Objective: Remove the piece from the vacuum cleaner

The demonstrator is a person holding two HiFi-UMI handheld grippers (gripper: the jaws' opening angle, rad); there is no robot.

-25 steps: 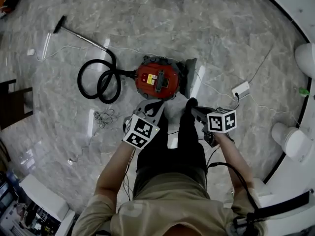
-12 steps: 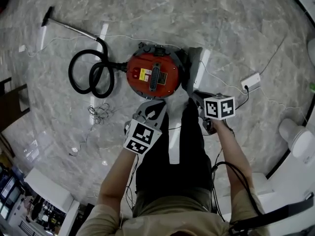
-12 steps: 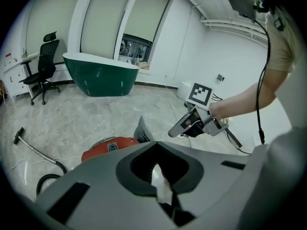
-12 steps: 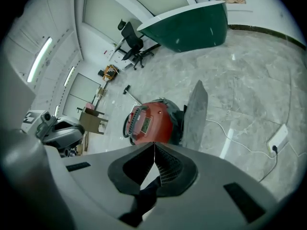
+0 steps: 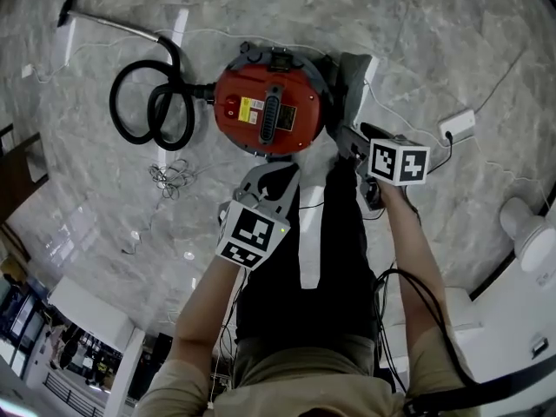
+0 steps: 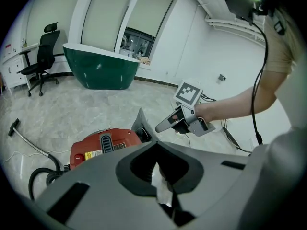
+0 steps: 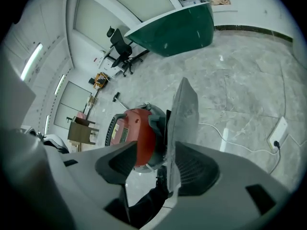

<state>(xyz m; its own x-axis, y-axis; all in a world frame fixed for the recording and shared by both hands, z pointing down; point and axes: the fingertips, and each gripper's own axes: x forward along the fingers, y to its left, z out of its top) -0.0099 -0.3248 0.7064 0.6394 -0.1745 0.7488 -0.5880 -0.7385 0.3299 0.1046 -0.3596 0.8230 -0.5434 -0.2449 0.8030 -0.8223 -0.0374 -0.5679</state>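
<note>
A red round vacuum cleaner (image 5: 269, 111) sits on the marble floor, with a black hose (image 5: 148, 102) coiled at its left. A grey flat piece (image 5: 352, 76) stands upright against its right side. My right gripper (image 5: 337, 135) hovers just short of that piece's near end. Its jaws have just been opening and stand apart, and in the right gripper view (image 7: 156, 145) the grey piece (image 7: 184, 109) lines up with the gap, untouched. My left gripper (image 5: 280, 168) hangs below the vacuum's near rim, jaws together and empty. In the left gripper view (image 6: 157, 150) the vacuum (image 6: 103, 145) lies ahead.
A white power strip (image 5: 458, 125) and its cable lie at the right. A loose cable bundle (image 5: 169, 179) rests left of the person's dark trouser legs (image 5: 321, 233). The vacuum's wand (image 5: 113, 24) stretches far left. A green counter (image 6: 100, 71) and an office chair (image 6: 45, 56) stand beyond.
Both grippers have sunk toward the vacuum, which now looks larger and nearer. The right gripper's tip has closed in on the grey piece.
</note>
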